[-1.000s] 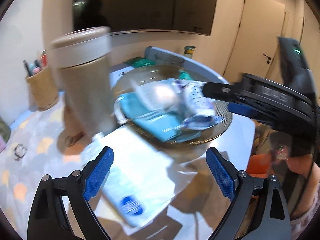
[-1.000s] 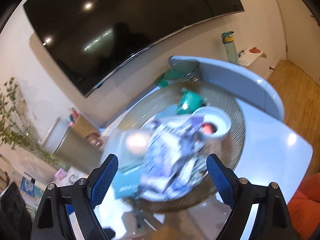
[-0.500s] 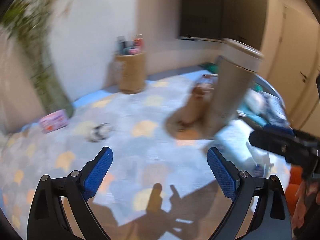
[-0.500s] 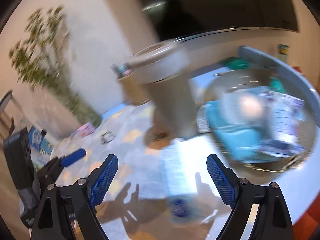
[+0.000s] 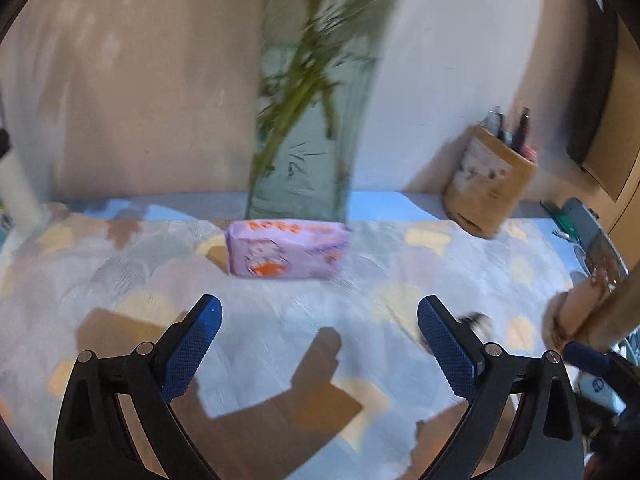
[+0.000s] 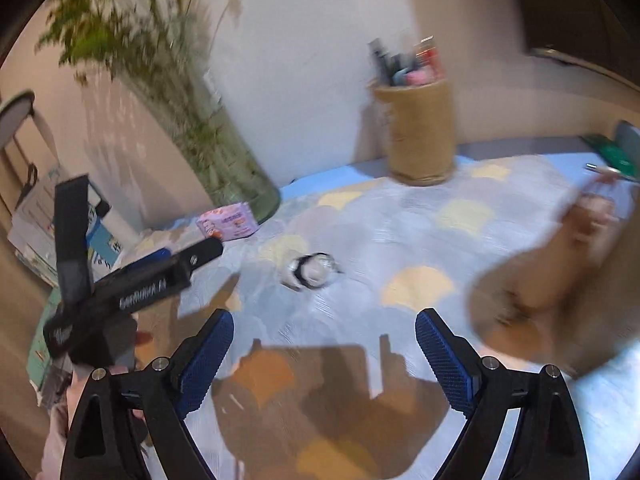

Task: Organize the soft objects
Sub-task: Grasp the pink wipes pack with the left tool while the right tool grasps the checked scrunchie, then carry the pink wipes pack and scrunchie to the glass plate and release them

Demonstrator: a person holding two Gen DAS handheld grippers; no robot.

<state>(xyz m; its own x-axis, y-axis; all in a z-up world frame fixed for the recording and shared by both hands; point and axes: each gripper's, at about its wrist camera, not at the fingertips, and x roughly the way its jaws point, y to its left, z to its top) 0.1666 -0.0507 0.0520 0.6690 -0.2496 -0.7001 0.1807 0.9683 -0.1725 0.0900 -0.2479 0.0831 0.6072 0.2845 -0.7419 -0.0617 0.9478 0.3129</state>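
Observation:
A purple soft tissue pack (image 5: 286, 252) lies on the pastel scalloped tablecloth (image 5: 280, 344), just in front of a glass vase. My left gripper (image 5: 319, 312) hovers a little short of the pack, open, with nothing between its blue pads. In the right wrist view the same pack (image 6: 228, 224) sits far left. A small black-and-white bundle (image 6: 310, 270) lies ahead of my right gripper (image 6: 325, 320), whose jaws are opening and hold nothing. That bundle (image 5: 474, 320) shows blurred beside the left gripper's right finger.
A tall glass vase (image 5: 304, 160) of green stems stands against the wall. A burlap holder (image 6: 416, 132) with pens stands further right. A blurred tan tumbler (image 6: 560, 300) looms at the right edge. The left tool's black housing (image 6: 132, 292) crosses the right view's left side.
Both grippers have swung left, away from the wire basket of packets, across the tablecloth. The vase and purple pack have come into the left view, and the black-and-white bundle is nearer the right gripper.

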